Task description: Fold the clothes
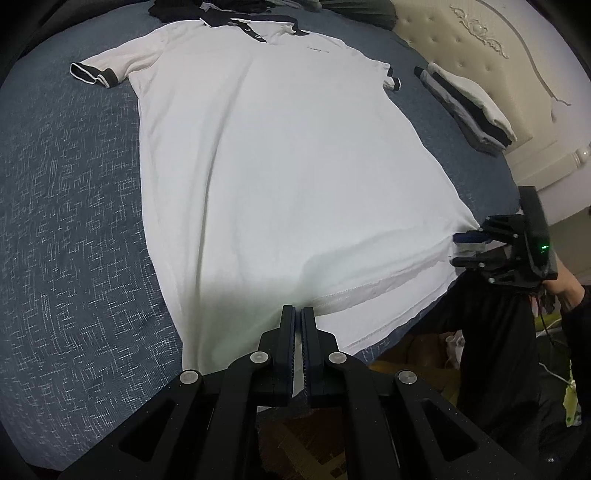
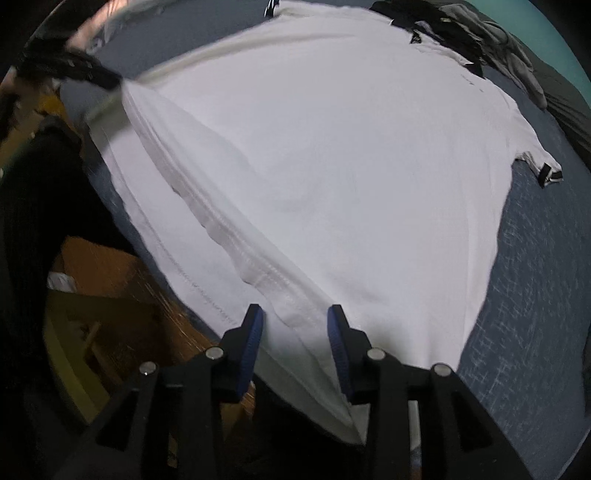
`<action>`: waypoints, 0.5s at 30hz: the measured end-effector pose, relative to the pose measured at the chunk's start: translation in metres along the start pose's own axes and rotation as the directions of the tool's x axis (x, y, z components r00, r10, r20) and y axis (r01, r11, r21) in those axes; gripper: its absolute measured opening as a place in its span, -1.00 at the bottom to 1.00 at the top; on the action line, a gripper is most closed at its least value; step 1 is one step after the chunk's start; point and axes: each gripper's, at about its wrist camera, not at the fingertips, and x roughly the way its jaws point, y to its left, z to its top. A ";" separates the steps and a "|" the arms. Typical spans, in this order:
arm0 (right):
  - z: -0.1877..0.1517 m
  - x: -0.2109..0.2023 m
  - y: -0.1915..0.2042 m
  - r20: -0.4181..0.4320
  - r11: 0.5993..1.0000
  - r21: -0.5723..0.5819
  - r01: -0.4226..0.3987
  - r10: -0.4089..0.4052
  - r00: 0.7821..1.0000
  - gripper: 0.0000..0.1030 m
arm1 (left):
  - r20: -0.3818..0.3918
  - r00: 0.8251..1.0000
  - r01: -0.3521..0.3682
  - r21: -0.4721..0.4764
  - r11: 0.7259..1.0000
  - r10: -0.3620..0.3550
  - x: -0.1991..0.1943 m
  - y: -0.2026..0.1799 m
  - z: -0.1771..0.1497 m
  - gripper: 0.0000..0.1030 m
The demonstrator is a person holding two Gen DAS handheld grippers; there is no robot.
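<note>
Pinching the hem of the white polo shirt near its bottom left corner, left gripper jaws pressed together with fabric between the pads. Hovering at the hem's other corner, right gripper jaws standing partly apart, blue pads straddling a raised ridge of hem without pressing on it. Lying face up and spread flat across the blue patterned bedspread, shirt's black collar pointing away, black-trimmed sleeves stretching out to each side. Hanging slightly over the bed's edge, bottom hem above wooden floor. Sitting well apart near the cream tufted headboard, stack of folded clothes. Piling up beyond the collar, dark unfolded garments.
</note>
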 end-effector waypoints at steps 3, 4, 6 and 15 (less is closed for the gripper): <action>0.006 0.003 0.002 -0.001 1.000 -0.027 0.015 -0.015 1.000 -0.56 | 0.002 1.000 0.001 0.002 1.000 -0.001 -0.001 -0.001 0.000 -0.94; 0.008 0.002 0.001 0.008 1.000 -0.023 0.013 -0.013 1.000 -0.72 | 0.002 1.000 0.002 0.003 1.000 -0.002 -0.001 -0.001 0.000 -0.94; 0.010 0.000 -0.003 0.016 1.000 -0.016 0.015 -0.015 1.000 -0.88 | 0.003 1.000 0.002 0.002 1.000 -0.002 -0.001 -0.002 0.000 -0.94; 0.008 -0.025 -0.016 0.062 1.000 -0.007 -0.017 0.018 0.998 -0.97 | 0.008 1.000 0.013 0.003 1.000 -0.013 -0.005 -0.002 0.001 -0.94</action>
